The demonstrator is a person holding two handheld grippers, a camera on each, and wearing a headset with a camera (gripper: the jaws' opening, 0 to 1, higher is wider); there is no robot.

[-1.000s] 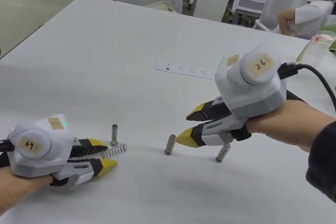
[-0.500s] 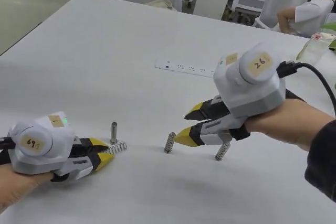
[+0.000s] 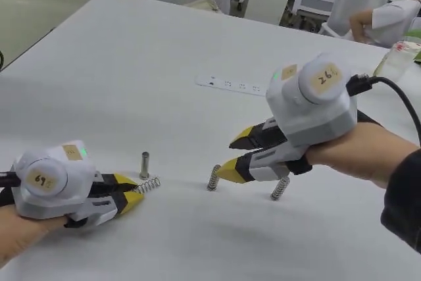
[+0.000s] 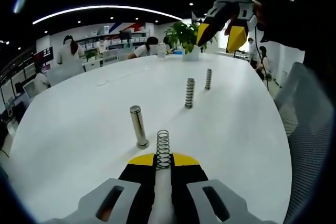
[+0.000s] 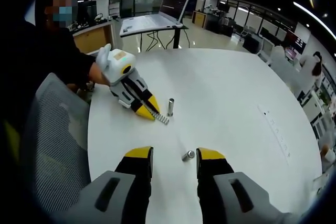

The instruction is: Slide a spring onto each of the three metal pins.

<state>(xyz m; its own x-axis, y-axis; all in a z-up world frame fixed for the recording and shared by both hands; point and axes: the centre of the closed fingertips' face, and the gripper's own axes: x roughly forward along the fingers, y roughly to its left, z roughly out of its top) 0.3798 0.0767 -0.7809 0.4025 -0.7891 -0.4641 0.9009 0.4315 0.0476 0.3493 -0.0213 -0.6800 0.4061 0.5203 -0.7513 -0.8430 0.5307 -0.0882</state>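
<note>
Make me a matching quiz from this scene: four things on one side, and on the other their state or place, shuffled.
Things:
1. bare pin
2. loose spring
3. right claw
4. power strip

States:
A. open
B. pinched in the left claw
C. standing upright, nothing on it
D. lying flat, farthest away

Pairs: 1-C, 2-B, 3-A, 4-D

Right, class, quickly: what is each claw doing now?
Left claw: closed on a small silver coil spring.
Right claw: open, holding nothing.
</note>
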